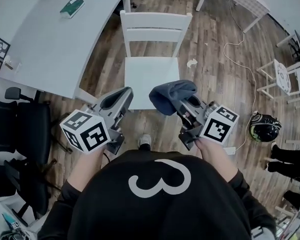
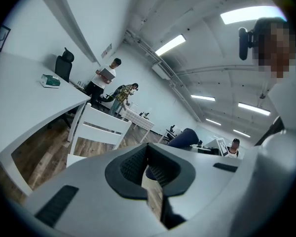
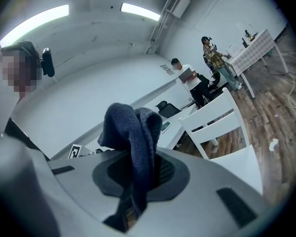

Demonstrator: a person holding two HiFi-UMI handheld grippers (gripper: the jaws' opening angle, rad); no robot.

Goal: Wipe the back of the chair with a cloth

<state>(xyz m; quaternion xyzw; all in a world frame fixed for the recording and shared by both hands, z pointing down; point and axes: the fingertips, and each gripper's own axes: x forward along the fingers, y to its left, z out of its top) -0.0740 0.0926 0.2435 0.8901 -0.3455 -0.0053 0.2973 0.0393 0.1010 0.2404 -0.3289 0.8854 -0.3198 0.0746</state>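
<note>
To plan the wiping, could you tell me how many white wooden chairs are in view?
2: one white wooden chair straight ahead, a second white chair cut off at the right edge; more may be hidden.

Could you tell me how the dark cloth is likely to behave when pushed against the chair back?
The cloth looks floppy: it droops in folds over the right tongs, so it would probably bunch rather than spread. Its nubbly weave suggests it is light and unlikely to slip.
</note>
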